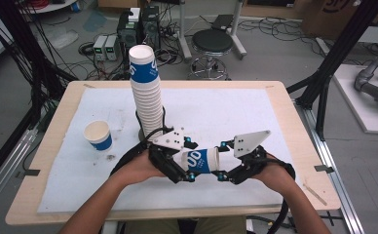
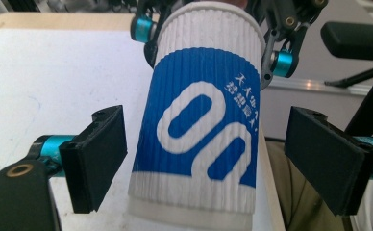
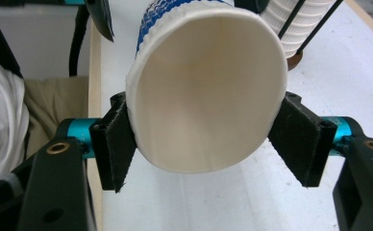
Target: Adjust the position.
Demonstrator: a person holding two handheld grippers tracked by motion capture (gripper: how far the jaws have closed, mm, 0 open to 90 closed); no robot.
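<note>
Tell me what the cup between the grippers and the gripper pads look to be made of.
Cup: apparently paper, with a matte ribbed blue-and-white outer sleeve and a smooth cream inside; its rim bends oval where the right gripper squeezes it. Pads: matte black, slightly grainy, probably rubber or foam; the look leaves that open.

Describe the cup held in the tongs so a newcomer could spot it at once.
Start at the tall cup stack mid-table. Just in front of it, the held cup lies sideways between two tongs. Unlike the lone cup standing upright to the left, it is off the table, rim squeezed oval.
</note>
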